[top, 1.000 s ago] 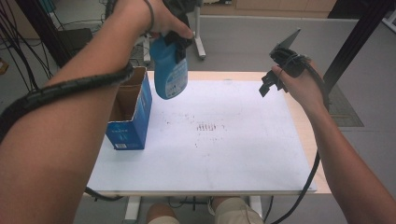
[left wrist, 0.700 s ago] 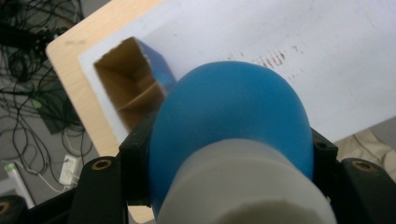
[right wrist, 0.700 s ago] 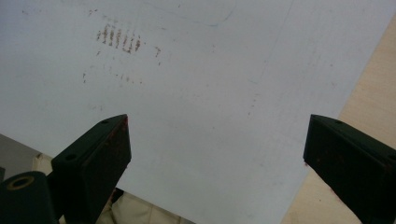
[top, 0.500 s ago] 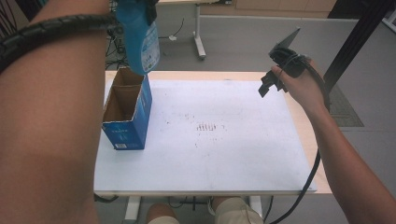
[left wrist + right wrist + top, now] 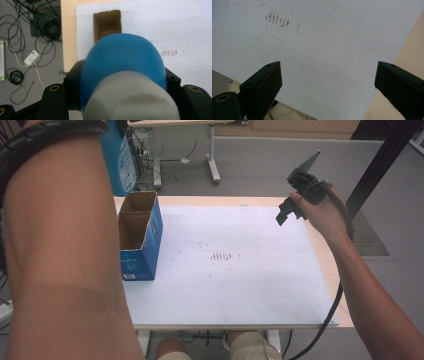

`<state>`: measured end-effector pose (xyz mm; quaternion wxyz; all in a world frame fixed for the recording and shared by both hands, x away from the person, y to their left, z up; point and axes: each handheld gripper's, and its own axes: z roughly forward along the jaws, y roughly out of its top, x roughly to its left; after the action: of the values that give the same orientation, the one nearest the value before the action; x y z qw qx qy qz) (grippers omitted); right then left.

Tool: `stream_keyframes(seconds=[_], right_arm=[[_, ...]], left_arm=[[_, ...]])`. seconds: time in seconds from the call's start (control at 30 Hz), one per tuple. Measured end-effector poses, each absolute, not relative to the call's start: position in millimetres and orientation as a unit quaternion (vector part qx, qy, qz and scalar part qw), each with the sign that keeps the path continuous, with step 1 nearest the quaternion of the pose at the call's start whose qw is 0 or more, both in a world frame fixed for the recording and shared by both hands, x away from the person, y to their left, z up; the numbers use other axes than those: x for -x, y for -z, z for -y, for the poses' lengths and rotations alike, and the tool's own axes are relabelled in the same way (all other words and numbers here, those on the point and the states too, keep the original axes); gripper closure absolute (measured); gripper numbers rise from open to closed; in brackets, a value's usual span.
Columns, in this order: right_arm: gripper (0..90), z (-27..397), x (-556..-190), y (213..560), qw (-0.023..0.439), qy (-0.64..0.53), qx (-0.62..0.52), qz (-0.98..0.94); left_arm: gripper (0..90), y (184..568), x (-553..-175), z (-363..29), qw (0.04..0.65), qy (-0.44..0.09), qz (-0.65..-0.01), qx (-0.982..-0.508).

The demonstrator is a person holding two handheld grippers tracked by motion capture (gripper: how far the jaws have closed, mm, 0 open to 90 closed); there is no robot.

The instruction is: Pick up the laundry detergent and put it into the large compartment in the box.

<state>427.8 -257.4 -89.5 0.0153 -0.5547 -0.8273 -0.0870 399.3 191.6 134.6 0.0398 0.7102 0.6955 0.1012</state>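
A blue bottle (image 5: 122, 60) with a white cap is pinched between the black jaws of my left gripper (image 5: 122, 82). In the left gripper view it hangs high over an open blue cardboard box (image 5: 107, 25). From the high view the bottle (image 5: 117, 160) is at the top left, behind the raised left forearm and beyond the box (image 5: 142, 245), which stands at the left edge of the white sheet (image 5: 240, 290). My right gripper (image 5: 287, 212) hovers over the sheet's far right part. Its jaws stand wide apart with nothing between them (image 5: 327, 82).
Reddish smudges (image 5: 222, 256) mark the middle of the sheet. The wooden table edge (image 5: 327, 265) runs along the right. Cables and a power strip (image 5: 31, 57) lie on the floor left of the table. Another table's legs (image 5: 212, 155) stand beyond, and a black post (image 5: 380, 165) at far right.
The left hand has carried the blue bottle leftward and upward, from beside the box's far right corner to above its far left side. The right hand has stayed put.
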Motion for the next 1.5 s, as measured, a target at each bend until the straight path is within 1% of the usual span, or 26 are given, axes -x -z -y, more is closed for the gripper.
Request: stream_keyframes(seconds=[0.23, 0.5, 0.7, 1.07, 1.5], right_arm=[[7.7, 257, -429, 92, 0.014, 0.08, 0.557, 0.827], [7.7, 255, -430, 92, 0.016, 0.08, 0.553, 0.829], [7.7, 256, -428, 91, 0.015, 0.083, 0.553, 0.829], [7.7, 255, -426, 90, 0.015, 0.087, 0.553, 0.829], [7.7, 251, -426, 87, 0.013, 0.084, 0.552, 0.83]], left_arm=[[37.7, -136, -401, -201, 0.032, -0.102, -0.71, -0.696], [37.7, -134, -403, -206, 0.035, -0.102, -0.714, -0.692], [37.7, -124, -404, -215, 0.043, -0.093, -0.718, -0.688], [37.8, -109, -408, -225, 0.039, -0.086, -0.724, -0.683], [37.7, -95, -412, -227, 0.045, -0.086, -0.725, -0.682]])
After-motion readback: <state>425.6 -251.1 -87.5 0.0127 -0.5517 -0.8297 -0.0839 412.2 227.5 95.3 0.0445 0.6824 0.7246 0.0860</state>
